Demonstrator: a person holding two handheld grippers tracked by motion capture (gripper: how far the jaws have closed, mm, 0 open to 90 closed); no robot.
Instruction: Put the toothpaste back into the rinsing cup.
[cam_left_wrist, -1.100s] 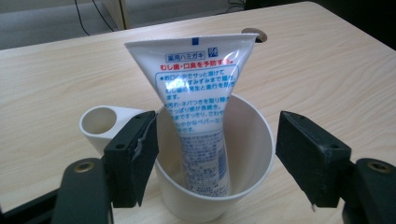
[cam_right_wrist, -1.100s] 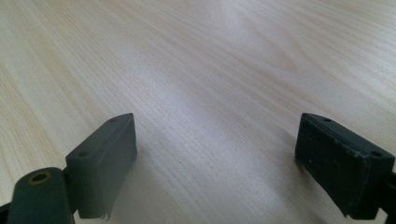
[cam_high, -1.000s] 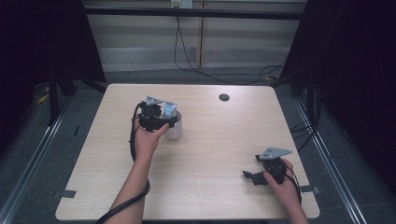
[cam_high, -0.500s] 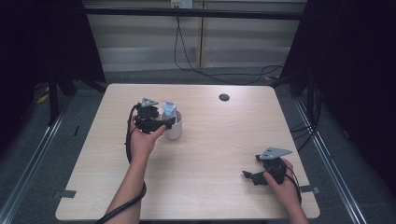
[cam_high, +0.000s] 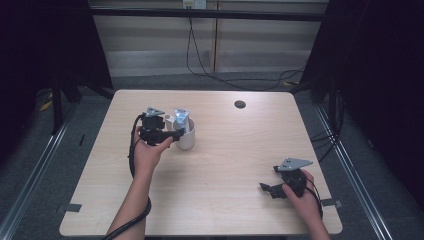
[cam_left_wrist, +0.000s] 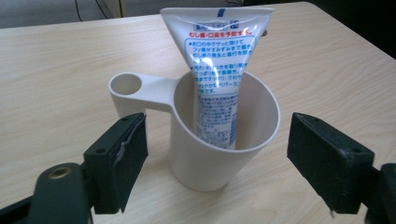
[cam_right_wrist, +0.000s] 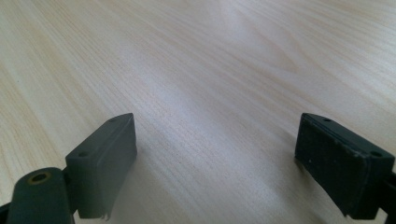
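Left tool jaws, just opening, stand wide either side of white cup, gripping nothing; toothpaste tube upright inside cup. Right tool open, empty, well apart from cup.

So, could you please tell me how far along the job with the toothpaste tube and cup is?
Done: the toothpaste tube stands in the white cup. In hand: the left gripper has just been opening; its fingers flank the cup without touching. Left: probably only backing away. The right gripper rests open on the table.
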